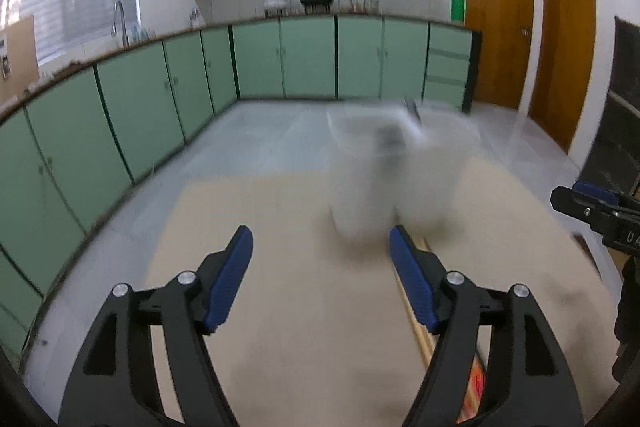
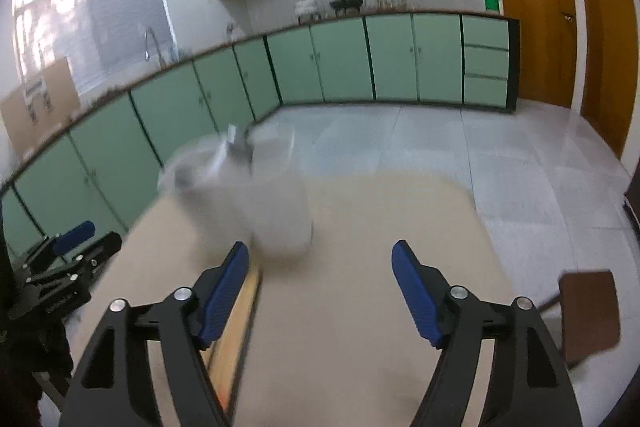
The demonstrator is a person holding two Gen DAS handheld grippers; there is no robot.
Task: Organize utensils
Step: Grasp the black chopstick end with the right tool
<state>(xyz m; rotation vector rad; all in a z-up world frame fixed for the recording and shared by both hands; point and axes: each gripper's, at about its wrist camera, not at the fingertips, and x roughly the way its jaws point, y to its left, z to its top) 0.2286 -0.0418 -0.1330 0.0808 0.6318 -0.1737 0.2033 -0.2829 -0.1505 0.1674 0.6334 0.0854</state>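
Note:
A clear plastic holder (image 1: 394,171) with two cup-like compartments stands blurred on the beige table (image 1: 304,307); a dark utensil tip shows in it. It also shows in the right wrist view (image 2: 256,195). Wooden chopsticks (image 1: 416,323) lie on the table under my left gripper's right finger; they show in the right wrist view (image 2: 236,331) too. My left gripper (image 1: 320,247) is open and empty, short of the holder. My right gripper (image 2: 320,261) is open and empty, to the right of the holder.
Green cabinets (image 1: 160,95) line the far walls, with a sink faucet (image 1: 120,19) at left. Wooden doors (image 1: 500,19) stand at right. A brown chair seat (image 2: 588,311) sits beside the table's right edge. The right gripper shows at the left view's edge (image 1: 592,207).

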